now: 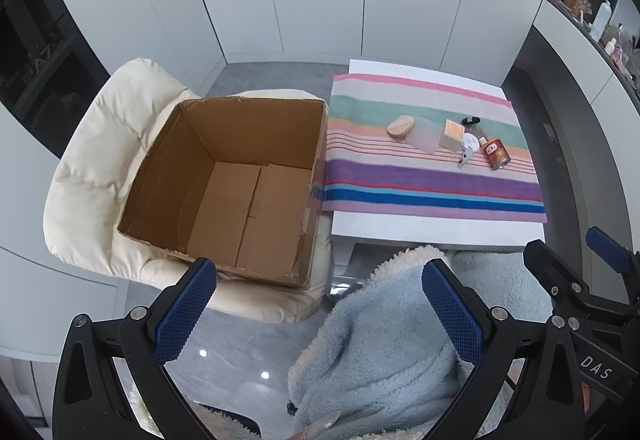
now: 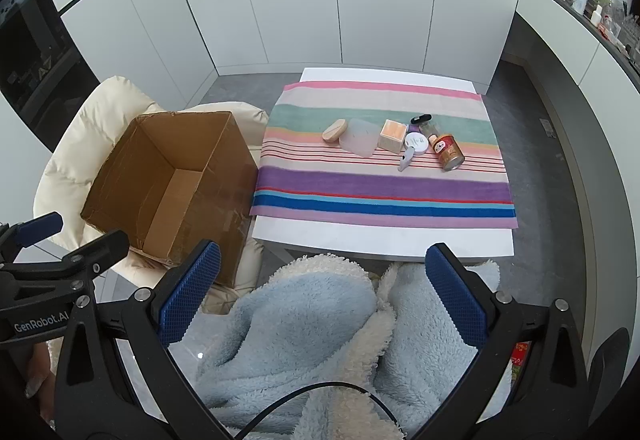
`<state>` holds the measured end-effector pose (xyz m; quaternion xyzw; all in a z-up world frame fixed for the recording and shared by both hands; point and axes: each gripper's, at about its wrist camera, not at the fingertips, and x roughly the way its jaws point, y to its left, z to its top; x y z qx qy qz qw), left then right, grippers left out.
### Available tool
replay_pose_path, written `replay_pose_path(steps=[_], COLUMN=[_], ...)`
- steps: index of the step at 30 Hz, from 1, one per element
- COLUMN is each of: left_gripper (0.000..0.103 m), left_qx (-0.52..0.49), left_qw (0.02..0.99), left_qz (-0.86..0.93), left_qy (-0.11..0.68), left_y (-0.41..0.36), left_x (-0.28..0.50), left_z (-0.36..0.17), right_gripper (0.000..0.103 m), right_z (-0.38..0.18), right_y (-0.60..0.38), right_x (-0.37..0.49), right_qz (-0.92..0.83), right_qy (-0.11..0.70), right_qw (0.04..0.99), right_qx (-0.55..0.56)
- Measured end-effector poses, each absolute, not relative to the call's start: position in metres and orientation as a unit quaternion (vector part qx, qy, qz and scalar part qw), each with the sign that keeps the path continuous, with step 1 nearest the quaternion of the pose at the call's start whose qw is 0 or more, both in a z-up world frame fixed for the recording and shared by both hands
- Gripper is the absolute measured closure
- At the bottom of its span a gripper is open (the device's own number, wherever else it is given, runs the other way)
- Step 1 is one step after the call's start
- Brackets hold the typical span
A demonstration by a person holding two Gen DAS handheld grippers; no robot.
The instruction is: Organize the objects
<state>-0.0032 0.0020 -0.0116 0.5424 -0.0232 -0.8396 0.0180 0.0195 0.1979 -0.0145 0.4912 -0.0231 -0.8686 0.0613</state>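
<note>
Both tools are held low over the person's fleece-clad lap, jaws spread wide and empty. The left gripper (image 1: 320,304) points toward the open cardboard box (image 1: 224,180), which sits at about eleven o'clock from it on a cream padded chair (image 1: 100,160); nothing lies inside that I can see. The right gripper (image 2: 322,292) faces the white table (image 2: 360,234) with its striped cloth (image 2: 380,188).

The things to sort lie in a tight row across the cloth, at roughly twelve to one o'clock from the right gripper: a wooden oval lid (image 2: 333,129), a frosted container (image 2: 359,143), a small square box (image 2: 392,135), a white round compact (image 2: 416,143), and a red-brown can (image 2: 449,152) on its side, its long axis running from eleven to five o'clock. The right gripper looks nearer the row; the box lies at its nine to ten o'clock.
</note>
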Motion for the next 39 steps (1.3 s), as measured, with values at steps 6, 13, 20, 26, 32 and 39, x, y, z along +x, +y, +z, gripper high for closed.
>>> replay_pose_path(steps=[6,13,20,26,32,39], left_gripper=[0.000,0.000,0.000,0.000,0.000,0.000], left_qx=[0.542,0.547,0.546,0.548,0.553,0.566], left_qw=[0.017,0.003,-0.028,-0.070,-0.108,-0.139], left_qz=[-0.839,-0.836,-0.836,-0.831,-0.822,-0.807], left_qy=[-0.029,-0.029,-0.042,-0.059,-0.080,-0.096], left_y=[0.005,0.017,0.048,0.088,0.129,0.165], left_x=[-0.003,-0.008,-0.018,-0.029,-0.039,-0.056], left_z=[-0.015,-0.017,-0.016,-0.018,-0.025,-0.048], right_gripper=[0.000,0.000,0.000,0.000,0.000,0.000], right_z=[-0.015,-0.015,-0.013,-0.011,-0.014,-0.029], right_y=[0.198,0.206,0.234,0.271,0.309,0.345], right_x=[0.019,0.017,0.020,0.022,0.022,0.016], right_qz=[-0.868,-0.868,-0.870,-0.872,-0.869,-0.858], right_qy=[-0.022,-0.027,-0.038,-0.056,-0.074,-0.093], right_qw=[0.060,0.048,0.019,-0.018,-0.053,-0.070], right_qx=[0.493,0.494,0.491,0.486,0.486,0.500])
